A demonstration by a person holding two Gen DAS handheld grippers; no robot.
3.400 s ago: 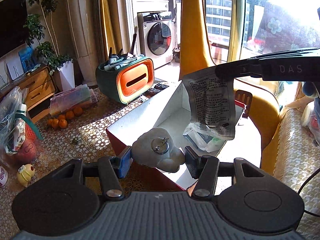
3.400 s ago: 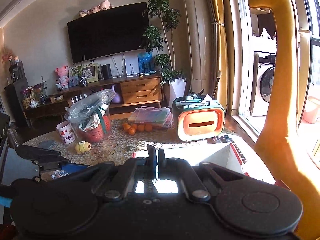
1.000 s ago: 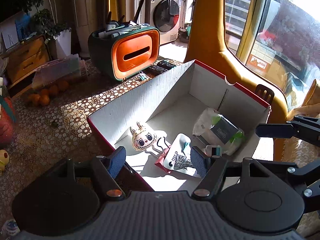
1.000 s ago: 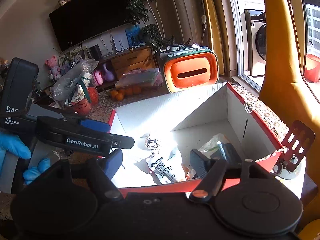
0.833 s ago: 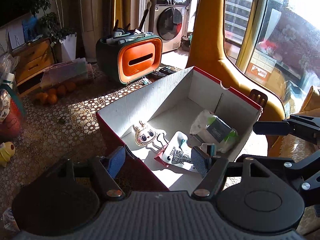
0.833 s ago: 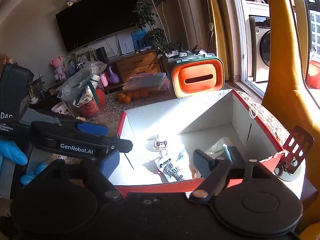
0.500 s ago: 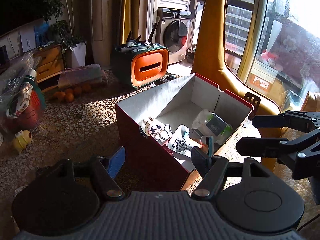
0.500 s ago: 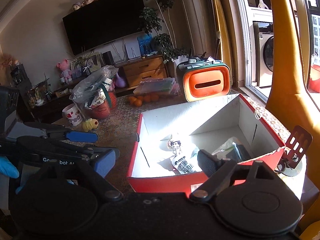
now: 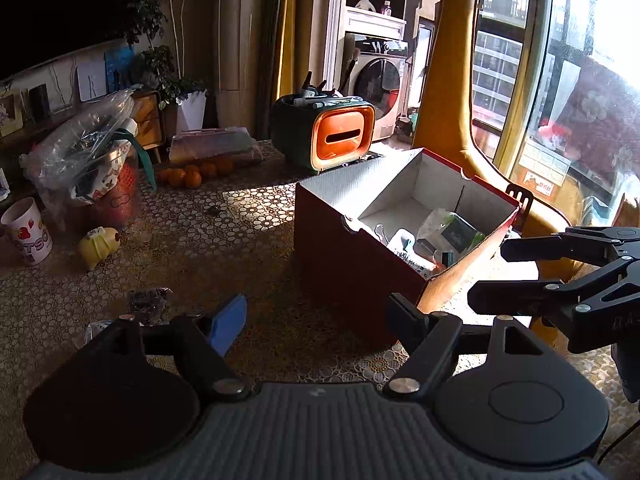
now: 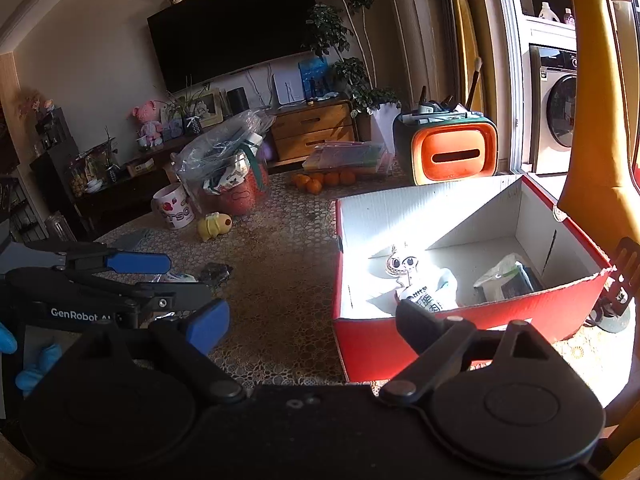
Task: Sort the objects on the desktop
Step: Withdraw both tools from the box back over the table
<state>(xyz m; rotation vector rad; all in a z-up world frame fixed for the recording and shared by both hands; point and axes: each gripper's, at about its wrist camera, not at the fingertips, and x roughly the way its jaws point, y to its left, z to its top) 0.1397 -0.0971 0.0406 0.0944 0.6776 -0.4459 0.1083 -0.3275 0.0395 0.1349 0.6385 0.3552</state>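
Red box, white inside; blue-tipped tools.

Hard daylight pours through the window on the right, blowing out the glass and washing the white inner walls of the red box to near glare. A sunlit patch falls across the patterned tablecloth; the rest of the table lies in deep brown shadow. The television wall stays dim. Fisheye distortion bends the frame edges and darkens the corners. Focus is crisp throughout.

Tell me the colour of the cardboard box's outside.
Red outside, white inside; clearest in the right wrist view.
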